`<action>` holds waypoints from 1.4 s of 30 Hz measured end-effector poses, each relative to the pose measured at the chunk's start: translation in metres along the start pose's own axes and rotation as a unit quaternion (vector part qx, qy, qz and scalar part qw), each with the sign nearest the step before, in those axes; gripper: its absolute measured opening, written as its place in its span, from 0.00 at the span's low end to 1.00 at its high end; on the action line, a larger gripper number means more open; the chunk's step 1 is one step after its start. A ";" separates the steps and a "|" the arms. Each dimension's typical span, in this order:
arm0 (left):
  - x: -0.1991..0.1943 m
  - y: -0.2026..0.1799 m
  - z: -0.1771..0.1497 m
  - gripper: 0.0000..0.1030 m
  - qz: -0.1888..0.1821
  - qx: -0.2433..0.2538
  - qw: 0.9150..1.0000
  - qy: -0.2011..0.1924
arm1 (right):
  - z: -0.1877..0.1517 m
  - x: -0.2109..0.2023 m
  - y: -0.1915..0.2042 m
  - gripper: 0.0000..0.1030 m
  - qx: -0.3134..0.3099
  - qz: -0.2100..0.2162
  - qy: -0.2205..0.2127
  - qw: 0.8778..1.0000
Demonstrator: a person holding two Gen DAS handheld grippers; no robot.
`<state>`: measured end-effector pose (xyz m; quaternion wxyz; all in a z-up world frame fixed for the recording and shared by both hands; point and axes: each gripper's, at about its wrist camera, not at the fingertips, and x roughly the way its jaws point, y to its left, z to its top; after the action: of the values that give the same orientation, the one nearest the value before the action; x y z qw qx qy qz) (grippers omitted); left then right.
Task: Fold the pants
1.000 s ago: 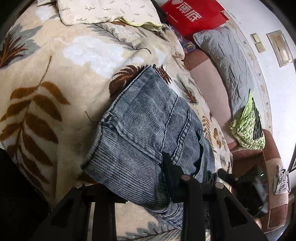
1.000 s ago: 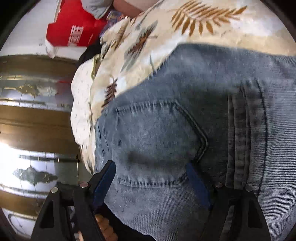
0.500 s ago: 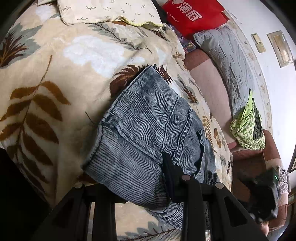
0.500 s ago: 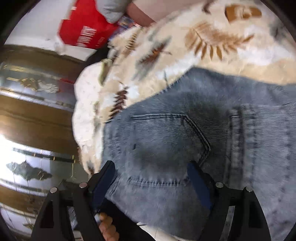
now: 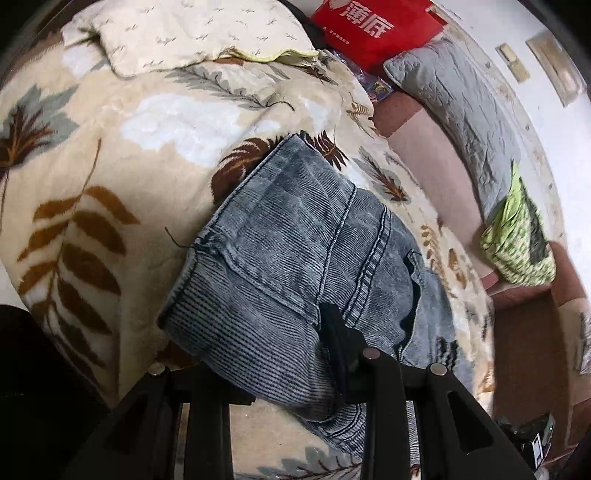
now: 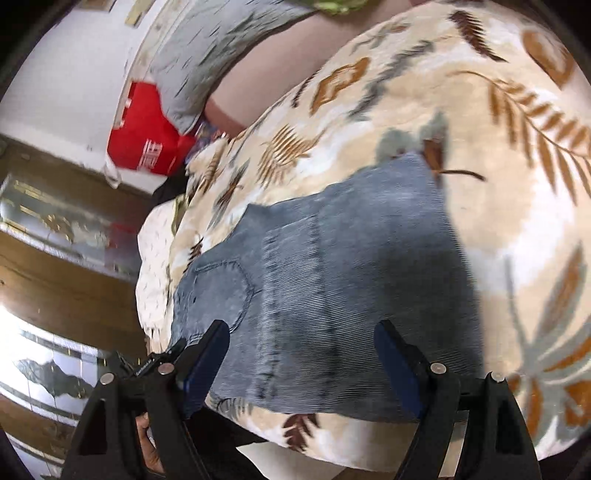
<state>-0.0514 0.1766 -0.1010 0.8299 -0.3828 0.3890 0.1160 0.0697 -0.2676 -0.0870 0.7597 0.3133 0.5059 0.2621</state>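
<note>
Folded pants flat on leaf-print blanket. Left tongs clamped on pants' near edge; right tongs spread wide above pants, holding nothing. Red bag, grey pillow beyond blanket.

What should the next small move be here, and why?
Probably ease the left gripper back off the pants. They lie as a compact folded stack on the blanket. The right gripper hangs open above them, holding nothing. Only the left one's visible finger rests on the denim; its other finger is hidden by the cloth.
</note>
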 end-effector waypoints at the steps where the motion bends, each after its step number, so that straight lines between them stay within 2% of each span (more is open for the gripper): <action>1: -0.001 -0.003 0.000 0.31 0.010 0.008 1.000 -0.002 | -0.001 0.003 -0.006 0.80 0.009 0.002 0.000 1.000; 4: -0.003 -0.013 0.000 0.29 0.035 0.026 0.999 -0.003 | -0.008 0.012 -0.027 0.81 0.031 0.021 0.003 0.999; 11: -0.014 -0.043 0.002 0.21 0.089 0.070 0.993 -0.028 | -0.008 0.009 -0.040 0.81 0.040 0.063 0.000 0.997; 17: -0.038 -0.090 0.000 0.18 0.092 0.144 0.982 -0.082 | -0.009 0.008 -0.043 0.81 0.044 0.071 0.000 0.997; 22: -0.053 -0.157 -0.015 0.17 0.077 0.235 0.961 -0.124 | -0.009 0.008 -0.048 0.81 0.059 0.082 -0.004 0.995; 25: -0.057 -0.199 -0.037 0.16 0.058 0.295 0.943 -0.139 | -0.009 0.003 -0.052 0.80 0.077 0.088 -0.008 0.993; 29: -0.056 -0.251 -0.080 0.15 0.024 0.371 0.917 -0.141 | -0.004 -0.032 -0.063 0.80 0.091 0.102 -0.086 0.987; 32: -0.046 -0.281 -0.118 0.15 -0.001 0.419 0.900 -0.122 | -0.003 -0.066 -0.080 0.81 0.112 0.106 -0.154 0.976; 35: -0.021 -0.299 -0.158 0.15 -0.015 0.461 0.884 -0.078 | -0.007 -0.088 -0.105 0.81 0.153 0.105 -0.194 0.963; 37: 0.013 -0.303 -0.184 0.14 -0.021 0.483 0.875 -0.005 | -0.009 -0.096 -0.119 0.81 0.177 0.104 -0.206 0.957; 39: 0.050 -0.299 -0.208 0.14 -0.006 0.502 0.861 0.080 | -0.012 -0.101 -0.132 0.81 0.198 0.103 -0.210 0.952; 41: 0.063 -0.289 -0.213 0.16 0.004 0.499 0.860 0.107 | -0.012 -0.102 -0.139 0.80 0.207 0.100 -0.205 0.951; 42: 0.056 -0.289 -0.209 0.16 -0.009 0.495 0.863 0.104 | -0.010 -0.102 -0.140 0.81 0.208 0.099 -0.202 0.952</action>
<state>0.0115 -0.1773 -0.0694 0.8659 0.0647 0.4759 -0.1398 0.0357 -0.4313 -0.1324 0.7342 0.5595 0.3513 0.1564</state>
